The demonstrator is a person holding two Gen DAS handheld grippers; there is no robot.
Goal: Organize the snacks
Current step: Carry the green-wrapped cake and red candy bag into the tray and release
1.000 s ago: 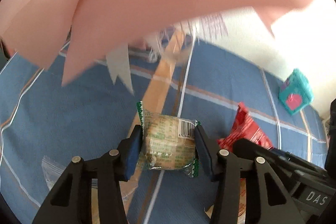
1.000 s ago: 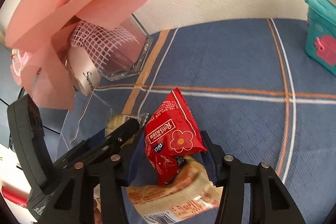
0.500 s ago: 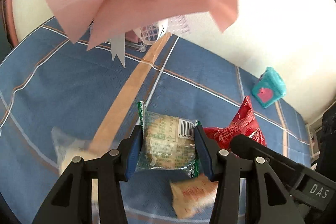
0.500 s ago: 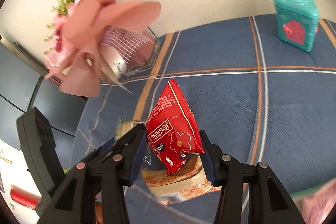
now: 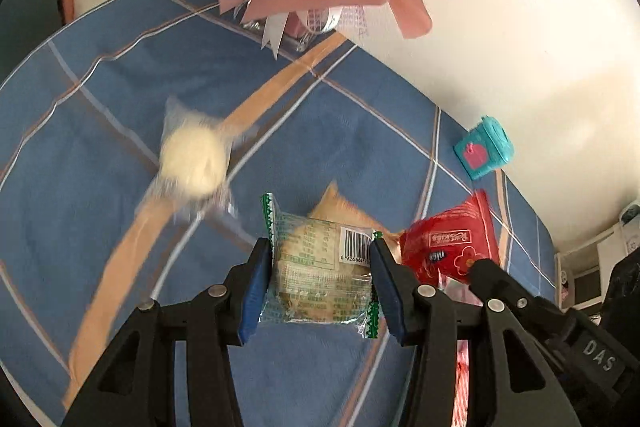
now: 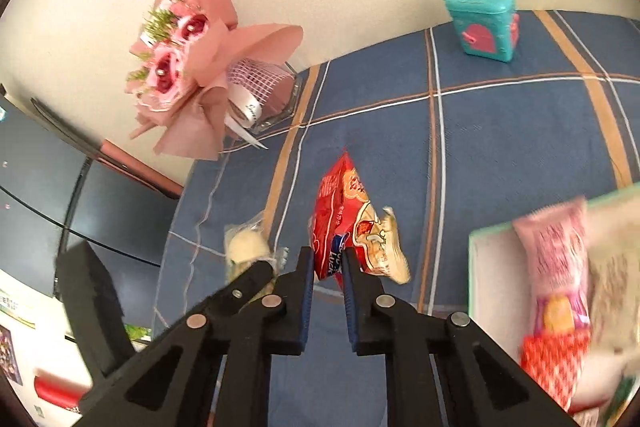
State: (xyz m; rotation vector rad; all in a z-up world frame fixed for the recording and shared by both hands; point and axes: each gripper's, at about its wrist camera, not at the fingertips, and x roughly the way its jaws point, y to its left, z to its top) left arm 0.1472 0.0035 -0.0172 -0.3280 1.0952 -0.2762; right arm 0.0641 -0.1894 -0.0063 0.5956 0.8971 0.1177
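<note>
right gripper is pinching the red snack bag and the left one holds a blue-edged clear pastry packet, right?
Not quite. The right gripper does pinch the red snack bag, but the clear pastry packet in the left gripper has green edges, not blue. The left wrist view shows the green zigzag trim.

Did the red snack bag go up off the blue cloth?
Yes. The red snack bag, pinched by the right gripper whose jaws just closed, is now higher above the blue cloth; the flowers look farther away.
</note>
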